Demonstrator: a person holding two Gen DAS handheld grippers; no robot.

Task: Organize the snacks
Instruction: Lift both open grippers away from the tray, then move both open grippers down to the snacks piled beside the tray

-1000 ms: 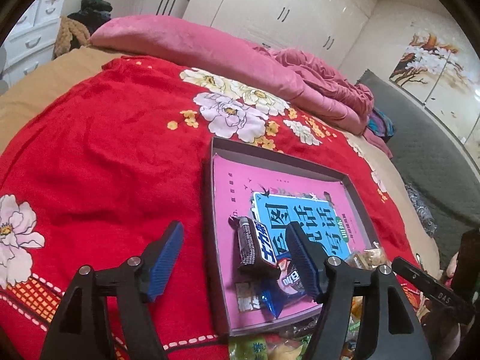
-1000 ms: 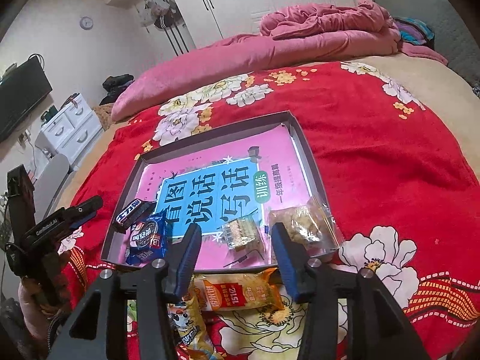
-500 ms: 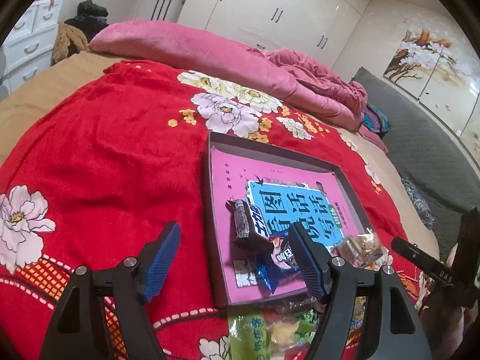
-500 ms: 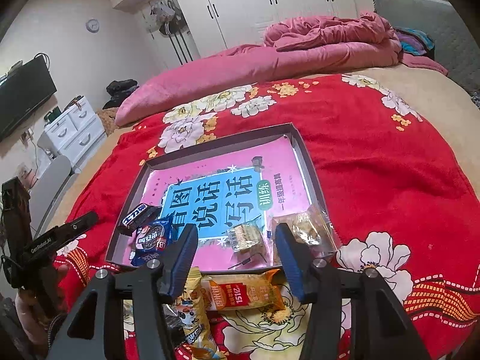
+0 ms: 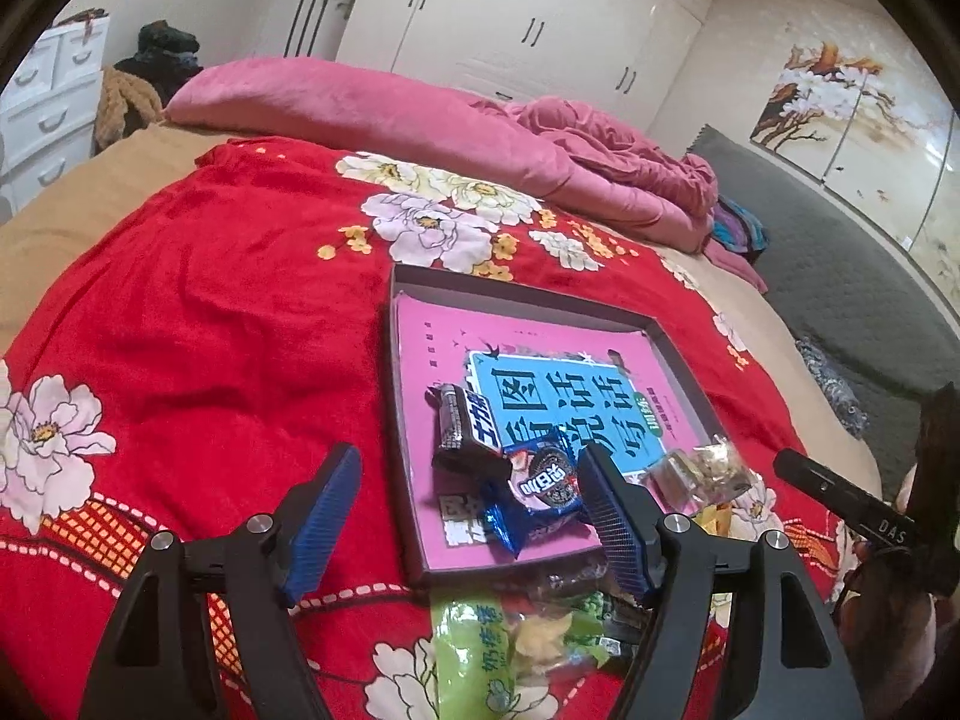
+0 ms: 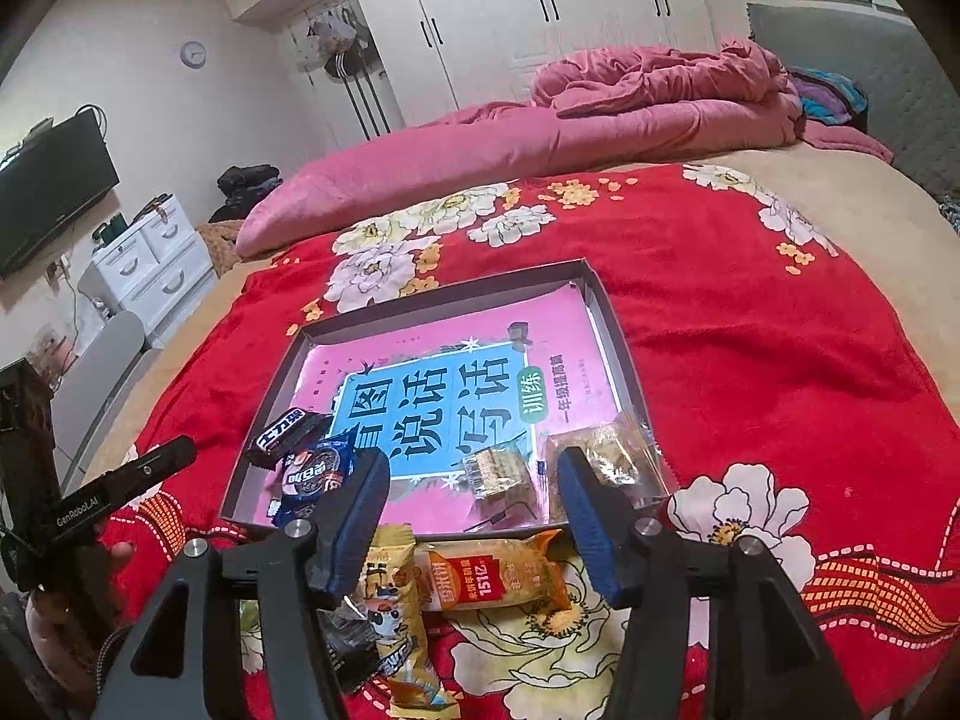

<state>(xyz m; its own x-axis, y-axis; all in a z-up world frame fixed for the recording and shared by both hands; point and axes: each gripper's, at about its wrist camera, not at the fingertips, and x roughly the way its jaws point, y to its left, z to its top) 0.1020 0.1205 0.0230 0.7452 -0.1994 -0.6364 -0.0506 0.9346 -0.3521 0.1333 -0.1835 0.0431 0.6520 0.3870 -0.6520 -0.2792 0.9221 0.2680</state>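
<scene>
Snacks are split between two places right now — four already lie inside the shallow tray (image 6: 606, 324) on the red floral blanket (image 6: 750, 360), and several more wait on the blanket just in front of its near edge. In the tray you have a dark chocolate bar (image 6: 285, 429) and a blue cookie pack (image 6: 312, 477) touching each other at the left corner, with a small clear-wrapped biscuit (image 6: 495, 468) and a clear bag of brown pieces (image 6: 606, 453) towards the right. Your right gripper (image 6: 471, 516) hangs over the tray's near rim with nothing between its blue pads; its jaws have just been opening, and they stand apart over the orange packet (image 6: 492, 576), which lies flat on the blanket just outside the tray. Your left gripper (image 5: 468, 522) is spread wide and empty too, poised above the tray's near left corner, with a green packet (image 5: 474, 642) below it on the blanket. So you look to be between placements, lining up the next pick. That move calls for lowering the right gripper so the pads straddle the orange packet across its narrow width, closing gently — the wrapper is soft and may crumple — then lifting it over the rim into the bare middle of the tray. The yellow packet (image 6: 390, 600) beside it partly overlaps, so mind you don't drag both.
</scene>
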